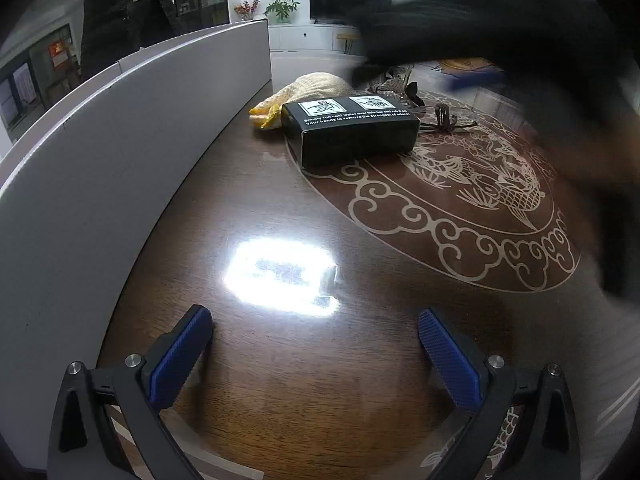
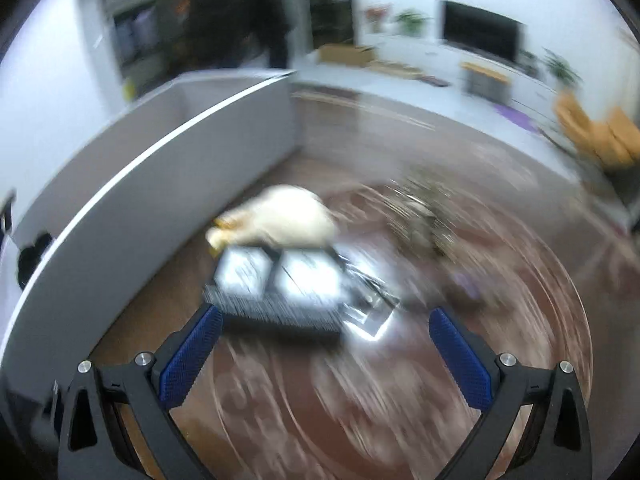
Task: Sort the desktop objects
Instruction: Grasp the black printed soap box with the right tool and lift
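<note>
The black box [image 1: 352,130] lies flat on the brown worktop [image 1: 304,360], its printed white panels facing up, near the grey partition [image 1: 120,152] along the left side. Directly behind the box, and apparently touching it, rests a cream work glove [image 1: 308,90] with yellow fingertips. To the right of the box sits a knotted brown cord [image 1: 446,118], and behind that a tangle of metallic items too indistinct to identify. All of these remain clustered together at the edge of the worktop's inlaid medallion; nothing appears separated or put away, so in my judgement the sorting has barely begun and every item is still to be placed. The left tool [image 1: 316,344] hovers over bare worktop well short of the box, jaws spread wide and empty. The right tool [image 2: 326,344] is likewise spread wide and empty, with the box just ahead of its fingertips; that view is heavily blurred. A dark blurred shape fills the upper right of the left view.
</note>
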